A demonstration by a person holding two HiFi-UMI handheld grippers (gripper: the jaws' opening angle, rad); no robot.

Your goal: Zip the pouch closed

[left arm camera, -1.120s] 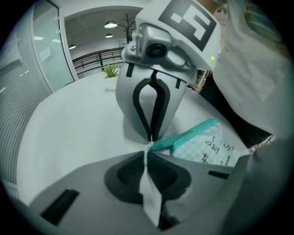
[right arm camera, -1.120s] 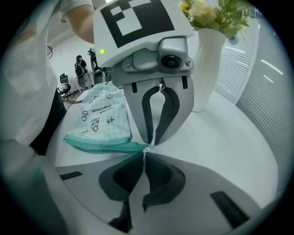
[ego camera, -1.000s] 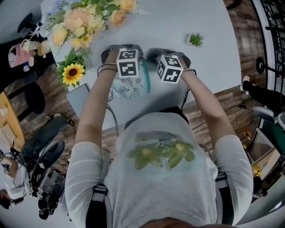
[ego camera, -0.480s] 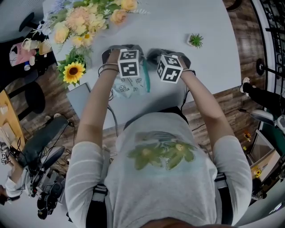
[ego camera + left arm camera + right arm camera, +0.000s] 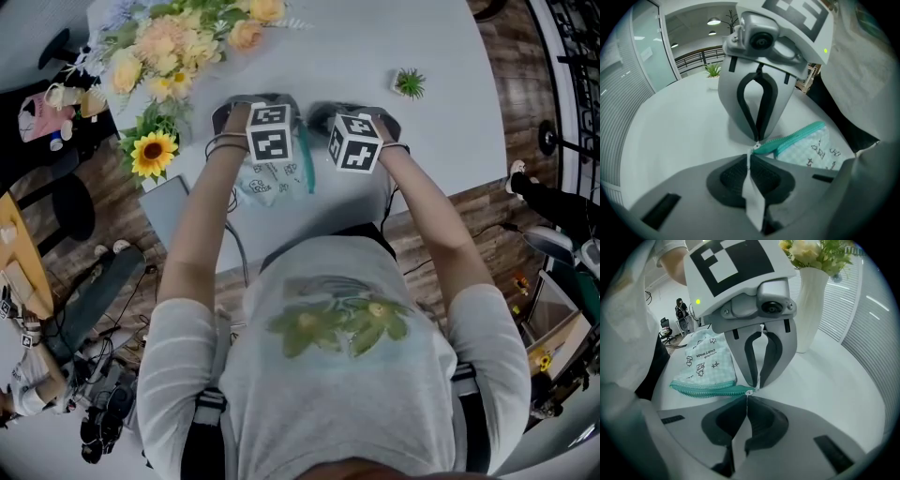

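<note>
A pale checked pouch (image 5: 272, 180) with small prints and a teal zipper (image 5: 307, 173) lies on the white table (image 5: 375, 56). My two grippers face each other tip to tip at one end of the zipper. In the left gripper view, my left gripper (image 5: 750, 158) is shut on a thin pale tab at the pouch's end (image 5: 761, 148). The right gripper (image 5: 758, 138) is shut on the small metal zipper pull (image 5: 756, 142). In the right gripper view, the zipper (image 5: 705, 389) looks closed along its visible length, up to my right gripper (image 5: 747, 398). The marker cubes hide both tips in the head view.
A bouquet (image 5: 178, 47) and a sunflower (image 5: 153, 155) stand at the table's far left, in a white vase (image 5: 811, 310). A small potted plant (image 5: 411, 84) sits at the far right. A grey slab (image 5: 169, 211) lies at the near left edge.
</note>
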